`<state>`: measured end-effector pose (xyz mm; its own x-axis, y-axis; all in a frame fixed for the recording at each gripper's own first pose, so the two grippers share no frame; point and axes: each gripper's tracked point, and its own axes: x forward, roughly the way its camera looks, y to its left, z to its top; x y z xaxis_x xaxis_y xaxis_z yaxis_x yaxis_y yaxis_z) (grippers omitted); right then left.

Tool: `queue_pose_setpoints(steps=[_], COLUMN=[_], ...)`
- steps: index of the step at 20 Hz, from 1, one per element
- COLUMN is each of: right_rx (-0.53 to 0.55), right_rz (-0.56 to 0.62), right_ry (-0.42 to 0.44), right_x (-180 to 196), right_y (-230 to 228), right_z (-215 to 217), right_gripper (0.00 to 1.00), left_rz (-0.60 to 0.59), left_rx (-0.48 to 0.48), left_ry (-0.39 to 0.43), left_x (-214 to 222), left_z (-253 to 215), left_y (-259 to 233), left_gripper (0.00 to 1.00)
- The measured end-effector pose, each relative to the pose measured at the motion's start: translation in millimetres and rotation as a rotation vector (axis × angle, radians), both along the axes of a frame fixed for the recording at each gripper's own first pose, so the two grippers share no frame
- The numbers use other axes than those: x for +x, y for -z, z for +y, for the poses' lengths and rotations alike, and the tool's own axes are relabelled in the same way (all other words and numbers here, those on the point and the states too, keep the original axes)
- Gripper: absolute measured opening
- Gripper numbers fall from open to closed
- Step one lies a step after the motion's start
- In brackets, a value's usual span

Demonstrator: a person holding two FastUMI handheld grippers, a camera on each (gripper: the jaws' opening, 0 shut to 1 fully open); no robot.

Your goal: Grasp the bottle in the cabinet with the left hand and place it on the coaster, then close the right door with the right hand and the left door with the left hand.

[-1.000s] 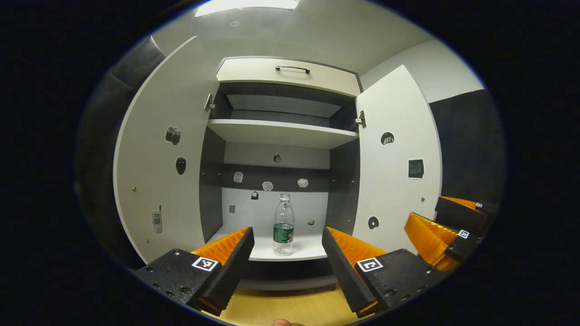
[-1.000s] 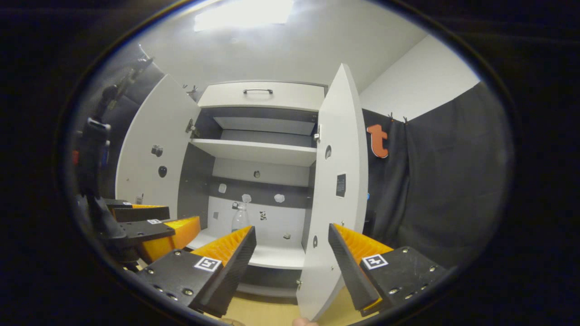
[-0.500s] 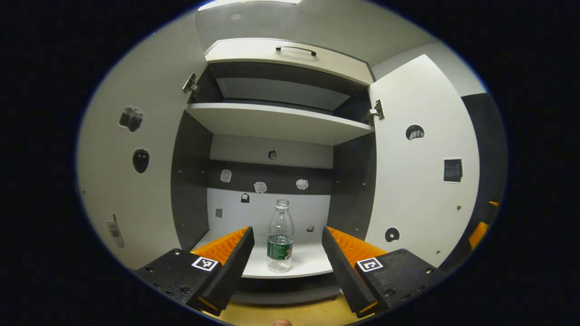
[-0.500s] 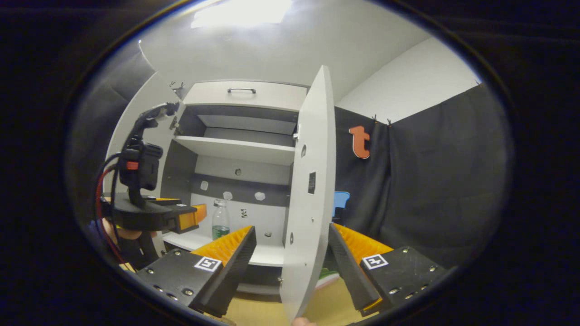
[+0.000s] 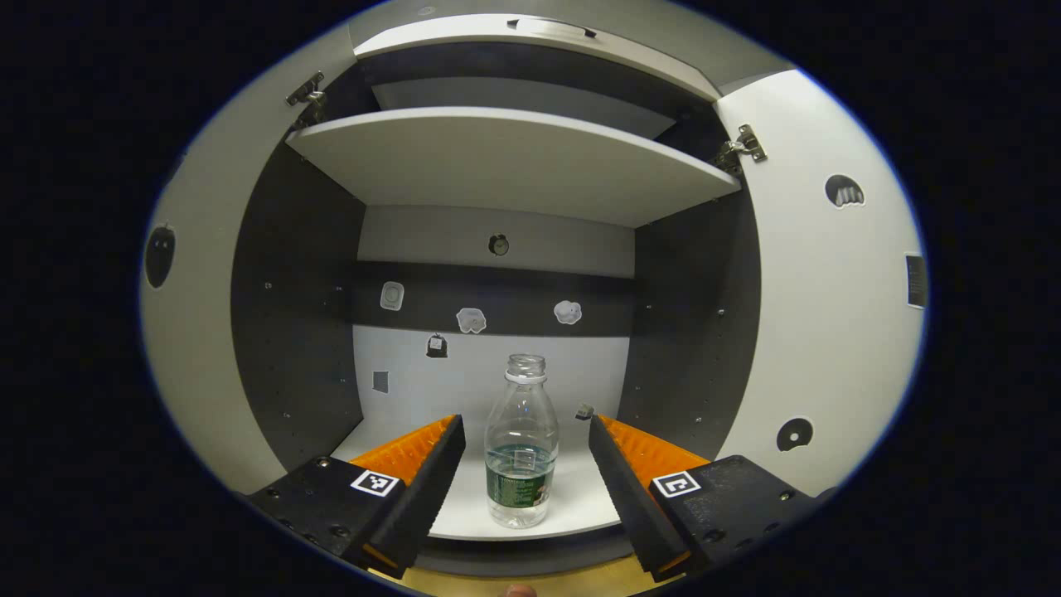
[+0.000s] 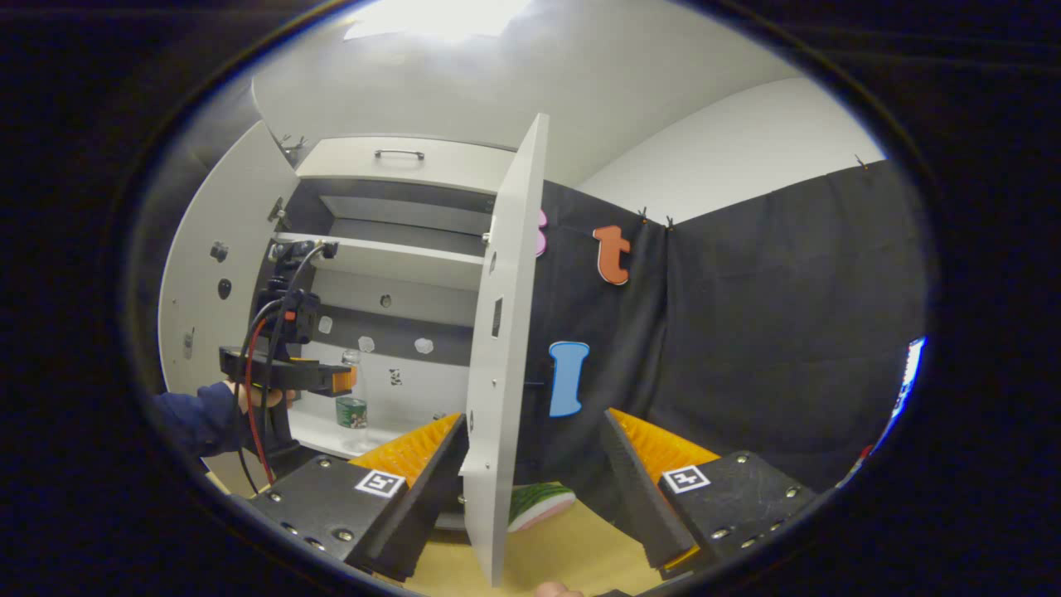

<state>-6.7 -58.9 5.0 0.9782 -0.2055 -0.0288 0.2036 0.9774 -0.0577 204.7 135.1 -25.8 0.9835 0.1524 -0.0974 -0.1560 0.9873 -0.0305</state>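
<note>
Between the spread left tool (image 5: 524,452) fingers stands the bottle (image 5: 520,454).

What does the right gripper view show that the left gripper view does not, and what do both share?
Right gripper view: the left gripper seen from the side, the hand holding it, the right door edge-on, and a green and pink thing low behind that door. Left gripper view: the bottle up close, framed between that gripper's open fingers, not touched by them. Both: the bottle, the upper shelf and the right door.
</note>
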Motion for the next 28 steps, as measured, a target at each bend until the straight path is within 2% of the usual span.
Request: queue_pose_setpoints(steps=[2,9,11,13,14,16,21,28], right_rx=[0.008,0.029,0.033,0.041,0.046,0.051,0.052,0.046], right_rz=[0.012,0.059,0.066,0.071,0.072,0.073,0.067,0.057], right_ry=[0.018,0.051,0.056,0.059,0.06,0.063,0.061,0.013], right_x=[-3.3,-13.8,-15.0,-16.1,-17.1,-18.3,-23.3,-20.4], right_y=[3.8,21.3,23.1,24.9,25.4,26.5,22.3,15.5], right_z=[-7.7,-23.3,-23.5,-24.7,-25.8,-27.0,-32.3,-29.0], right_gripper=[0.95,0.97,0.97,0.97,0.97,0.97,0.97,0.97], left_rz=[0.023,0.071,0.084,0.08,0.087,0.088,0.083,0.065], left_rx=[-0.006,0.007,0.006,0.007,0.004,-0.003,-0.062,-0.043], left_ry=[-0.005,-0.01,0.009,0.014,0.02,0.033,0.1,0.203], left_x=[15.7,52.4,58.4,61.3,61.3,57.1,22.0,-51.0], left_z=[5.5,21.1,21.7,24.3,24.7,23.3,5.4,-17.8], left_y=[9.6,29.9,33.8,33.6,35.1,34.1,23.9,22.7], left_gripper=[0.95,0.95,0.91,0.81,0.8,0.77,0.78,0.78])
